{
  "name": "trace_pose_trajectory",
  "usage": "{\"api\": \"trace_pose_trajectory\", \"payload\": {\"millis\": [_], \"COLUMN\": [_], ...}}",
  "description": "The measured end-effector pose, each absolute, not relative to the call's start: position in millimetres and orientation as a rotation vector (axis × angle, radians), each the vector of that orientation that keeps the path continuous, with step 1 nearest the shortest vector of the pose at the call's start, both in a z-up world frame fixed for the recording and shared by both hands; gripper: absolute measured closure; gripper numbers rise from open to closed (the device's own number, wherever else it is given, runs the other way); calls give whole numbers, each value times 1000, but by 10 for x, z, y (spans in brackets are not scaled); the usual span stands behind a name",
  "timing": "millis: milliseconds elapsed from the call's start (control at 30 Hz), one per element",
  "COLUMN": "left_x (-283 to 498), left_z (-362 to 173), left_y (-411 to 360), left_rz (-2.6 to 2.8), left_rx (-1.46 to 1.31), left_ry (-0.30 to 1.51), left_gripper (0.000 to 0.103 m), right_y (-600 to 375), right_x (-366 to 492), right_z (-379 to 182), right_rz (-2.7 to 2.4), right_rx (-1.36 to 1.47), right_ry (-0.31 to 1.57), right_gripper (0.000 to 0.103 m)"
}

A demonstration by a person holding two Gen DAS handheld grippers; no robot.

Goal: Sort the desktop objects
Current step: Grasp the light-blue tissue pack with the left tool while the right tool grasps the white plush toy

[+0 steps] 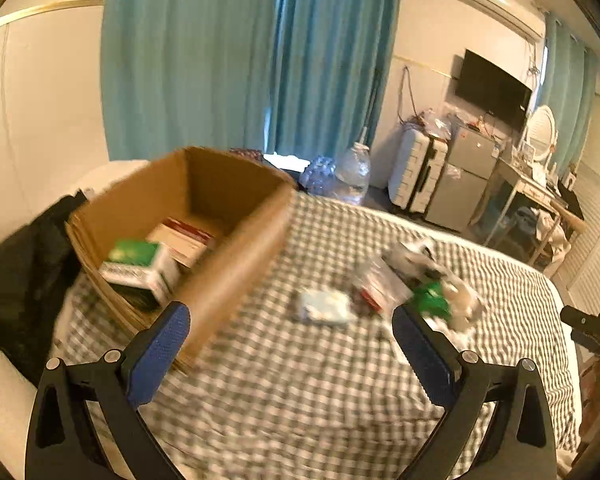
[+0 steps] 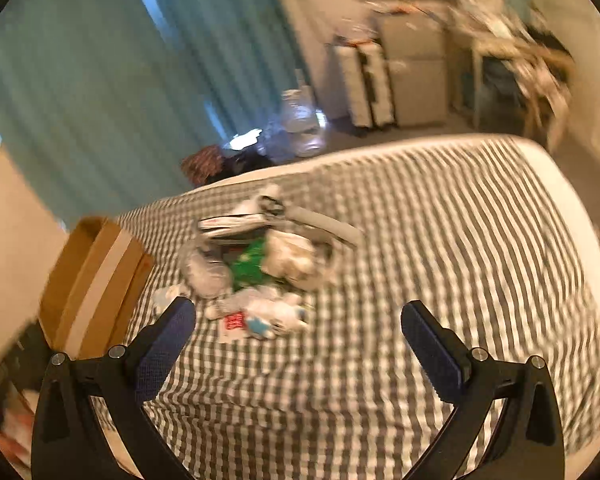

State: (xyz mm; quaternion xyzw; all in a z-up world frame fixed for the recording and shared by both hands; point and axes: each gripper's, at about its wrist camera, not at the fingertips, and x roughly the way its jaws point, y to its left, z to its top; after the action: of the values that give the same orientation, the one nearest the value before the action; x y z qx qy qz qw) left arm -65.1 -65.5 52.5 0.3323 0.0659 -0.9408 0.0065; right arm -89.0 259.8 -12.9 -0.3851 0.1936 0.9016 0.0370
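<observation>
The sorting is judged to be partly done. An open cardboard box (image 1: 188,216) is set on the checked bed (image 1: 300,400), and a few things are already seen inside it: a green-and-white carton (image 1: 140,268) and a flat red-and-white pack (image 1: 184,240) behind it. More is left than has been put away, as far as can be seen. A loose pile (image 2: 260,256) of packets and wrappers is spread on the bed beside the box but well clear of its wall; a green packet (image 2: 250,266), white bags and a small red-and-white sachet (image 2: 234,322) can be made out in it, though much is blurred and cannot be named. A pale flat pack (image 1: 324,306) is seen lying a little apart from the pile, nearer the box.

The left gripper (image 1: 290,326) is held above the bed between box and pile, its fingers spread wide, with nothing between them. The right gripper (image 2: 298,320) is likewise wide open and empty, and is pointed down at the near edge of the pile. Neither is touching anything. The next pick is judged to be from the pile, most of which has yet to be moved to the box.
</observation>
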Motion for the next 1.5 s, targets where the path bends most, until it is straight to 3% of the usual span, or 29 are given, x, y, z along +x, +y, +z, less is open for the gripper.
{"api": "trace_pose_trajectory", "payload": {"millis": [133,433,1000,1500], "left_x": [-549,-611,-1528,-2311], "left_z": [221,-149,-967,-1255], "left_y": [-159,293,-94,-221], "left_rz": [-2945,-2903,-2734,-2740], "left_rx": [1161,1299,1401,1406], "left_ry": [120,-130,215,187], "left_gripper": [0,0,0,0], "right_y": [2754,2358,2065,1997], "right_x": [-737,-841,-1762,-2054], "right_z": [-365,-682,-1421,-1707], "right_rz": [2743,2809,2718,2685], "right_rx": [-1233,-1359,-1524,-1577], "right_ry": [641,492,499,374], "right_gripper": [0,0,0,0]}}
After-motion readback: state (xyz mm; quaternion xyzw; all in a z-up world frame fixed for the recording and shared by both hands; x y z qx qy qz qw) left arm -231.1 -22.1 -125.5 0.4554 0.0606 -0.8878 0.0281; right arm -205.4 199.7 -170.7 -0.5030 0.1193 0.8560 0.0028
